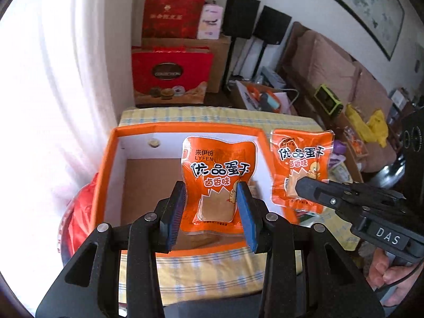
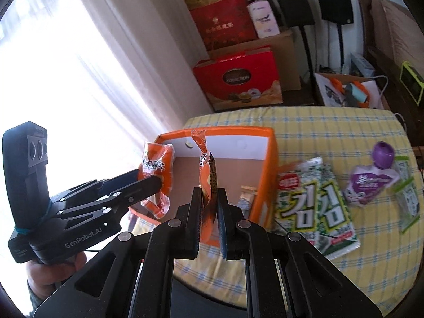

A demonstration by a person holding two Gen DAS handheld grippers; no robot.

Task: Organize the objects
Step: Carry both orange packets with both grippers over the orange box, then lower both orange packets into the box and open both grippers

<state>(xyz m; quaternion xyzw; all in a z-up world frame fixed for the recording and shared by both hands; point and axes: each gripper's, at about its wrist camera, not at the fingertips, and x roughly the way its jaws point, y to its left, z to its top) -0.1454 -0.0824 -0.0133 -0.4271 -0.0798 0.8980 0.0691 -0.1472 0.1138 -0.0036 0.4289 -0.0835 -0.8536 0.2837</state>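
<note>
Orange foil snack packets, one per tong: my left gripper (image 1: pixel 212 206) pinches its packet (image 1: pixel 218 177) across the width over the orange-rimmed cardboard box (image 1: pixel 106 164). My right gripper (image 2: pixel 209 220) clamps the second packet (image 2: pixel 208 175) edge-on, both poised, I judge, for dropping in.

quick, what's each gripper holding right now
Left gripper: closed on an orange snack packet, over the orange box.
Right gripper: closed on a second orange snack packet, gripped edge-on.
</note>
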